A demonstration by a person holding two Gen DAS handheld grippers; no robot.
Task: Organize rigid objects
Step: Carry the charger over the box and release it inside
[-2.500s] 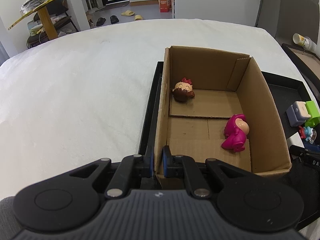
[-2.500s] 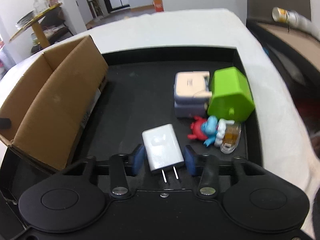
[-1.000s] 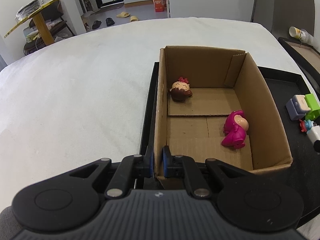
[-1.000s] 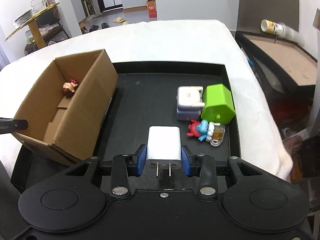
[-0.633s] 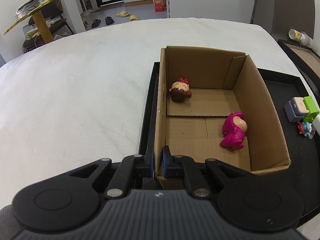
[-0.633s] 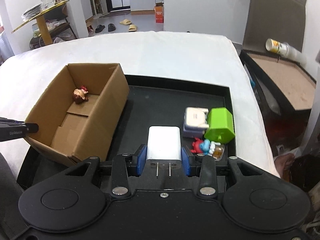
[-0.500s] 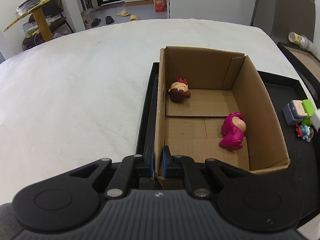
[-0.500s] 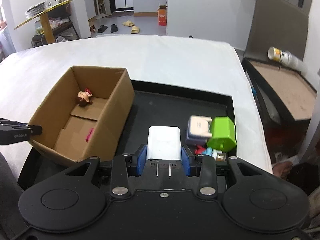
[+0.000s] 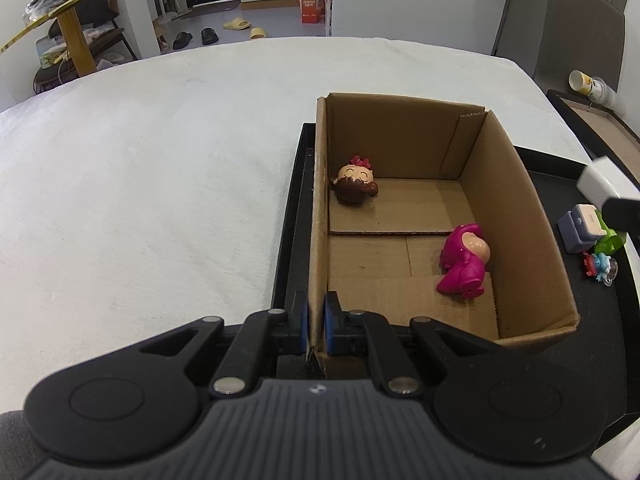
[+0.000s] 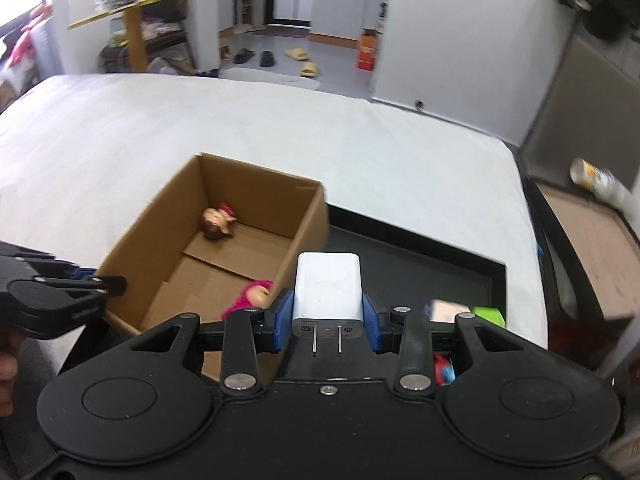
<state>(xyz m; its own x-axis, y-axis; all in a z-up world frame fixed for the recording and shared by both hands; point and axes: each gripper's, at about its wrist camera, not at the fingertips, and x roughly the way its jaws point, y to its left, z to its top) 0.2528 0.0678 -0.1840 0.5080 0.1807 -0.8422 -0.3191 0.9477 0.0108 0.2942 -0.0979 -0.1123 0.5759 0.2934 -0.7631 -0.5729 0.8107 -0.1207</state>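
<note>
The left gripper [image 9: 316,322] is closed on the near wall of the cardboard box [image 9: 516,216], while the right gripper [image 10: 327,322], raised, clamps a white charger [image 10: 328,288] between its blue pads [image 10: 285,320].

A: What's past the white cover [image 9: 160,184]?
B: A yellow-topped table [image 9: 68,20] at far left, with plates stacked on it.
A: And on the floor?
B: Dark shoes [image 9: 196,37], with yellow slippers [image 9: 244,28] just beside them, and an orange carton [image 9: 311,9] near the wall.
A: To the right?
B: A paper cup [image 9: 588,84] lying on its side on a brown board [image 10: 600,248], with a grey panel [image 9: 576,20] behind it.
</note>
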